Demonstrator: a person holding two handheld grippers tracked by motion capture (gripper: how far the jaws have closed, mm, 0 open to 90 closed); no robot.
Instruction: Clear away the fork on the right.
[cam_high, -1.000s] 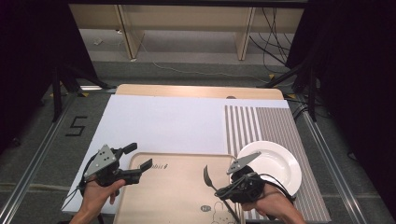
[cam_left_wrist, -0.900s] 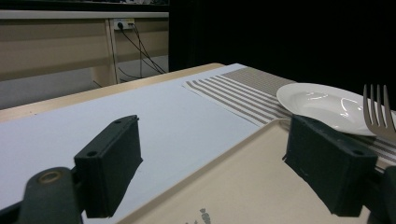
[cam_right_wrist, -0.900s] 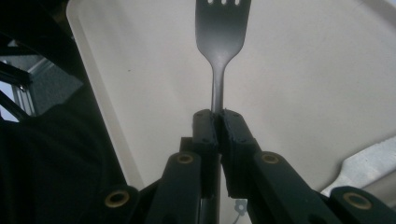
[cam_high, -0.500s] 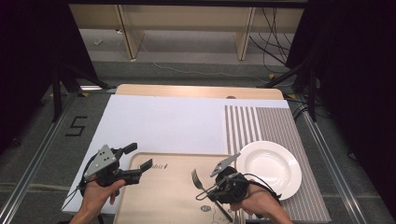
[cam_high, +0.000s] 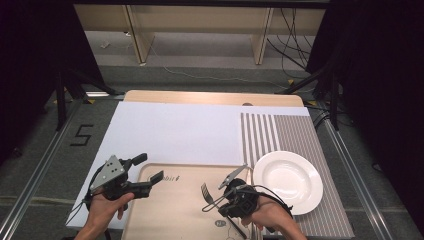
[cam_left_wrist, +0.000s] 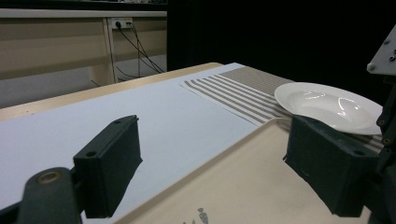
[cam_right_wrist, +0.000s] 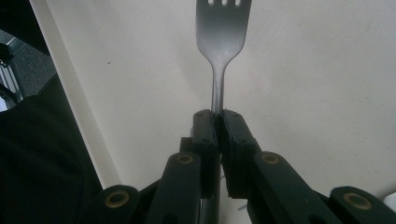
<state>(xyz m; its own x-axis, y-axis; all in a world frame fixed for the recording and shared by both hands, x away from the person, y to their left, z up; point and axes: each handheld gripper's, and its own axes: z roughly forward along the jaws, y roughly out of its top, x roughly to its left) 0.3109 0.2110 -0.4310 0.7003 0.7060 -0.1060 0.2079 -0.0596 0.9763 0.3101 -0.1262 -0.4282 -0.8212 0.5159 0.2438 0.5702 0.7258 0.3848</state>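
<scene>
Beside the fork (cam_high: 206, 191), white plate (cam_high: 287, 181), wooden tray (cam_high: 170, 215) beneath

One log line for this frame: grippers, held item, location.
left hand-held gripper: open, empty, over tray edge | right hand-held gripper: shut on silver metal fork | fork above beige wooden tray | white round plate: empty, on striped placemat

The high view looked down from above; each gripper view sat close behind its claw — both facing the tray (cam_high: 175, 210) ahead.
</scene>
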